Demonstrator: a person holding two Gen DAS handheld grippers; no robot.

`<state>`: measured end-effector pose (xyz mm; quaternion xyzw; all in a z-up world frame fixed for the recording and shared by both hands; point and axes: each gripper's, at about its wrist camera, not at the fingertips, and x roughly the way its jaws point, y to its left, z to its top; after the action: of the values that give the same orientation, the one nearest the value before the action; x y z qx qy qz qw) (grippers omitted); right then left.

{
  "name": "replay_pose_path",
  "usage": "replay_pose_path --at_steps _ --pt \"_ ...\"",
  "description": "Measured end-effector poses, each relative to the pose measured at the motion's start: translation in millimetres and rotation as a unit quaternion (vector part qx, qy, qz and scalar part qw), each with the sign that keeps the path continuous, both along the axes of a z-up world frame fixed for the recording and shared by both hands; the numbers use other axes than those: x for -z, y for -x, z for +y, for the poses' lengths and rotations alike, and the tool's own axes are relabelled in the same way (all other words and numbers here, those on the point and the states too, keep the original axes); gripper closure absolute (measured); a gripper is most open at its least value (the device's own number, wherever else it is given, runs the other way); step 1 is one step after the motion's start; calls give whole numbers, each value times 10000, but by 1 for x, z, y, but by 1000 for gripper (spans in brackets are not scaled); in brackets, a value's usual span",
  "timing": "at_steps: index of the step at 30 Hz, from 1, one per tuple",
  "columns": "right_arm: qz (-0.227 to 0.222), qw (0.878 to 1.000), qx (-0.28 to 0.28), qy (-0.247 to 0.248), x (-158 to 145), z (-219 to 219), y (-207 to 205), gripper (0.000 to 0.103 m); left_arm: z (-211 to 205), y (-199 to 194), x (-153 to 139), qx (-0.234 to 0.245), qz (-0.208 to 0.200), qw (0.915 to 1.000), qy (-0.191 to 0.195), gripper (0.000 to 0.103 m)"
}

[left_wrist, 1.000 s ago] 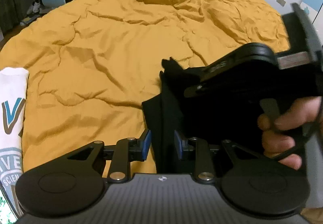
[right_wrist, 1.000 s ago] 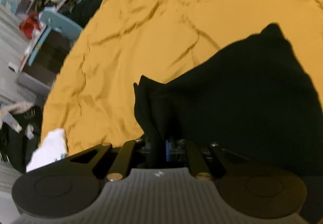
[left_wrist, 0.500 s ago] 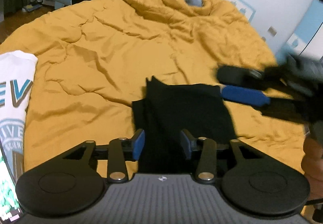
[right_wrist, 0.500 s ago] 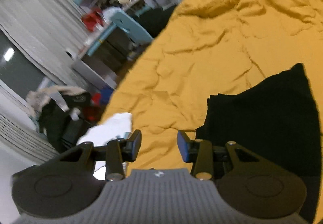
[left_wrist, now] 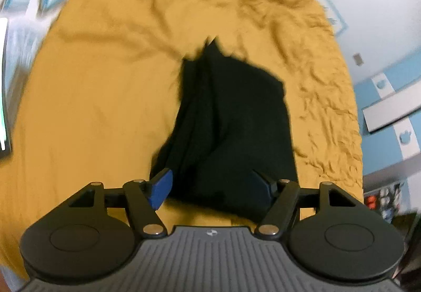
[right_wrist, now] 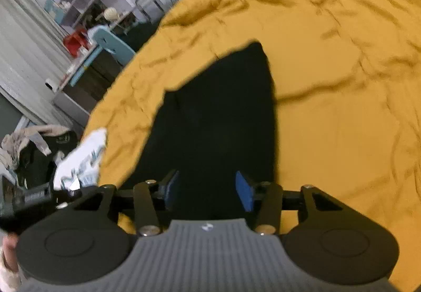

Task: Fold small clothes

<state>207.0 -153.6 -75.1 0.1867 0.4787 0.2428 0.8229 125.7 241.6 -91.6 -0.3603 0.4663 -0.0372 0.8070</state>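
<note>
- My left gripper [left_wrist: 213,186] has its jaws opening, spread wide over the near edge of the black garment [left_wrist: 231,121], gripping nothing.
- My right gripper [right_wrist: 208,188] is also opening, empty above the same cloth.
- The black garment lies folded on the mustard-yellow duvet [left_wrist: 105,81].
- A white printed shirt [right_wrist: 81,157] sits at the bed's edge.

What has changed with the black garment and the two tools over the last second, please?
Both tools let go: the left tool and right tool had pinched the black garment and are now opening, clear of it. The garment now lies folded on the yellow duvet; the white shirt stays put.
</note>
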Motion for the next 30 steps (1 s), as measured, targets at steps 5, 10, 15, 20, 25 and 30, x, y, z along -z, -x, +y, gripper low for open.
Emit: replay_pose_path --at_steps 5,10,15,20,25,30 --pt "-321 9954 -429 793 19 12 25 40 -8 -3 19 -101 -16 9996 279 39" --pt "-536 9866 -788 1324 34 23 37 34 -14 -11 18 -79 -291 9995 -125 90" --pt "-568 9847 -778 1456 41 31 33 34 -26 -10 -34 236 -1140 9928 -295 94" --pt "-888 9768 -531 1873 41 40 23 55 -35 -8 -73 418 -1490 9860 -615 95" --pt "-720 9868 -427 1383 36 14 23 103 -23 -10 -44 396 -708 9922 -949 95" --pt "-422 9872 -530 1442 56 11 29 103 -20 -14 20 308 189 9922 -1196 95"
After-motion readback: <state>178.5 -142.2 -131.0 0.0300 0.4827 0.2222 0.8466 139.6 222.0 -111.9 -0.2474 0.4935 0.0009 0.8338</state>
